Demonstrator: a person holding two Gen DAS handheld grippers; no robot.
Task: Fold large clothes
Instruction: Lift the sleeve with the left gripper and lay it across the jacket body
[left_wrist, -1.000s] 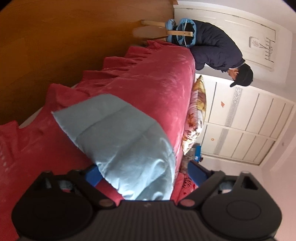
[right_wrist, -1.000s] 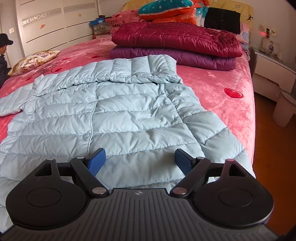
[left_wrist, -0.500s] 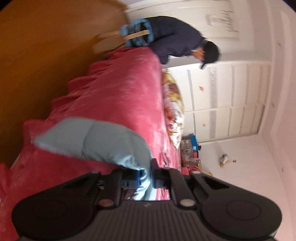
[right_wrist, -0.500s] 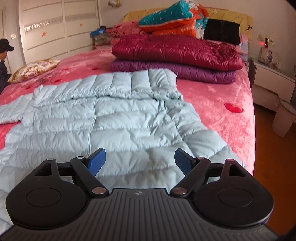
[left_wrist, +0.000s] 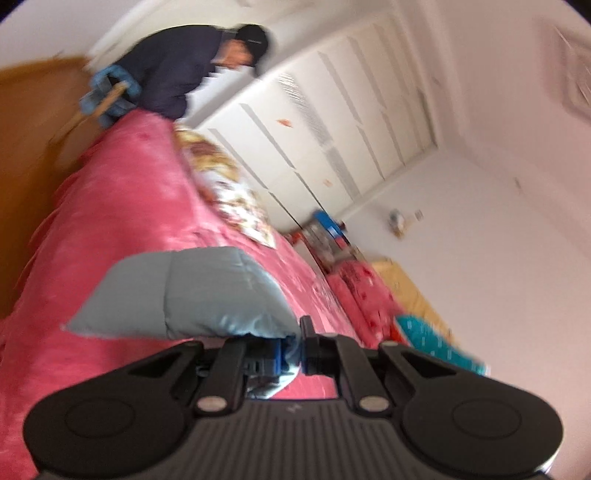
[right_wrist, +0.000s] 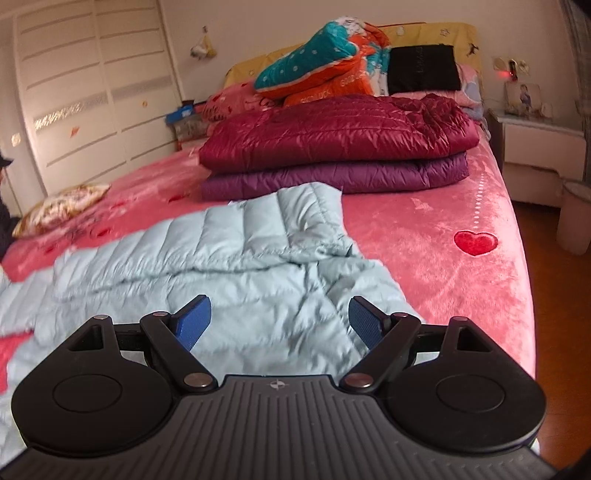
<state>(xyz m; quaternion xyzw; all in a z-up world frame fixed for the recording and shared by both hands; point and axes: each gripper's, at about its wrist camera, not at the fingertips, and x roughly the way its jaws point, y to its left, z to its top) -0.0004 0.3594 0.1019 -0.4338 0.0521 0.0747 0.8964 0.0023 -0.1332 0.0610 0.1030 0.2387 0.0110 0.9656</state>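
Left gripper is clamped on the end of a sleeve of the light-blue puffer jacket; fingers nearly together with fabric pinched between the blue pads, and the sleeve sticks out to the left above the pink bedspread. Left view is tilted and motion-blurred. Right gripper is spread wide, holding nothing, hovering over the jacket's lower right part; can't tell if the pads touch the fabric. Jacket lies spread across the near half of the bed, front up, wrinkled around the middle, hood pointing toward the headboard. Just beyond the hood: a folded maroon jacket stacked on a folded purple jacket. Behind those, a teal-and-orange quilt and a black bag. A floral pillow sits at the bed's left edge. A person in dark clothes and a cap crouches past the bed by the white wardrobe.
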